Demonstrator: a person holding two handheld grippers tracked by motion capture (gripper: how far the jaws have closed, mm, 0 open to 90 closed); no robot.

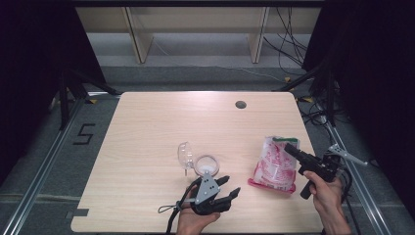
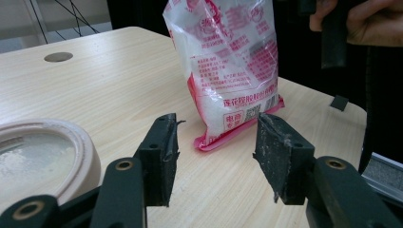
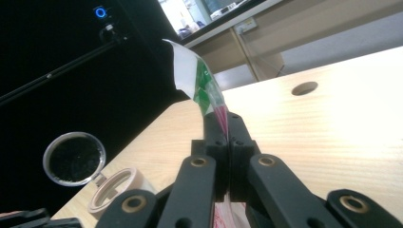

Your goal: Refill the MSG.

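A clear plastic bag [image 1: 273, 167] with red print and a green top stands on the table's right side; in the left gripper view the bag [image 2: 233, 71] rests upright on its sealed bottom edge. My right gripper [image 1: 289, 148] is shut on the bag's top edge, and the green strip [image 3: 196, 78] sticks up past its closed jaws [image 3: 227, 130]. My left gripper [image 1: 230, 186] is open near the front edge, left of the bag, and points at the bag's base [image 2: 216, 142] with nothing between its jaws.
A small round beige container [image 1: 206, 165] with powder inside sits left of the bag, its clear hinged lid [image 1: 185, 154] flipped open. A cable hole [image 1: 240, 104] lies at the table's far side. The right table edge [image 1: 313, 161] runs close to my right hand.
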